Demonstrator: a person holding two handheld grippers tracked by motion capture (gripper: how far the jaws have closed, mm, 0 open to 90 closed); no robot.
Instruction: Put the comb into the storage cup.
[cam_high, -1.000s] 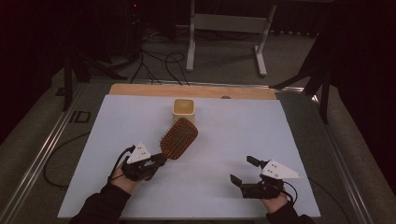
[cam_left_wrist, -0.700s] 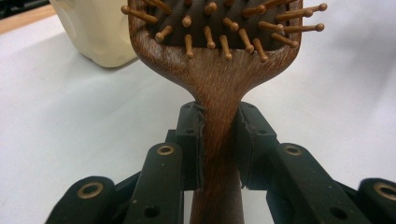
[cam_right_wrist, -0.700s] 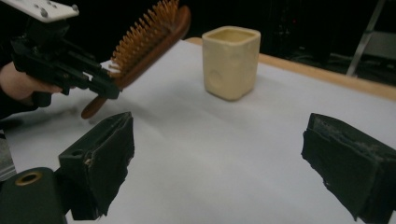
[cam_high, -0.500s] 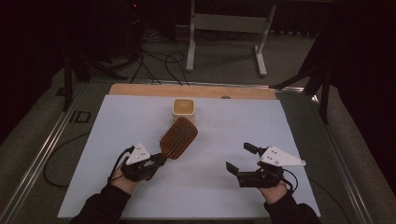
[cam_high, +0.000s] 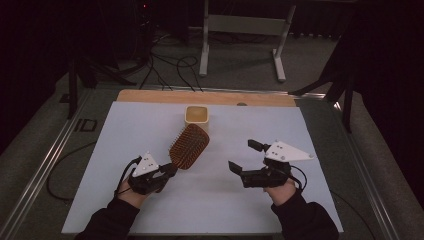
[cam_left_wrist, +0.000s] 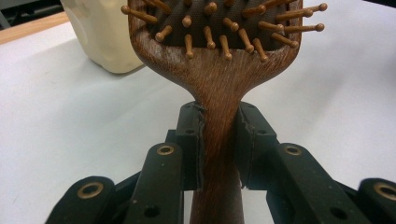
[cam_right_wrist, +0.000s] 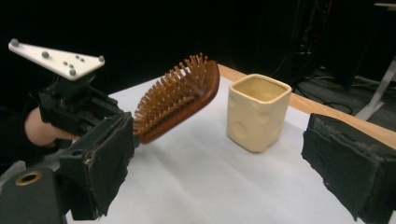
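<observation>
A wooden paddle hairbrush (cam_high: 189, 146) is held by its handle (cam_left_wrist: 219, 154), bristles up, its head tilted above the white table top. My left gripper (cam_high: 167, 170) is shut on that handle, and both pads (cam_left_wrist: 194, 140) press its sides. Just beyond the brush head stands a cream square cup (cam_high: 197, 114), upright and empty as far as its inside shows. My right gripper (cam_high: 244, 156) hovers open at the right of the table with nothing between its pads (cam_right_wrist: 105, 158). From the right gripper view, the brush (cam_right_wrist: 182, 100) and the cup (cam_right_wrist: 256, 112) lie ahead.
The white sheet (cam_high: 150, 120) covers a table with a wooden strip (cam_high: 200, 97) along its far edge. A metal stand (cam_high: 240, 30) and cables (cam_high: 170, 65) lie on the dark floor behind. Metal rails run along both sides.
My right gripper has risen off the table and shifted left toward the middle, still open. The left gripper and the brush have stayed put.
</observation>
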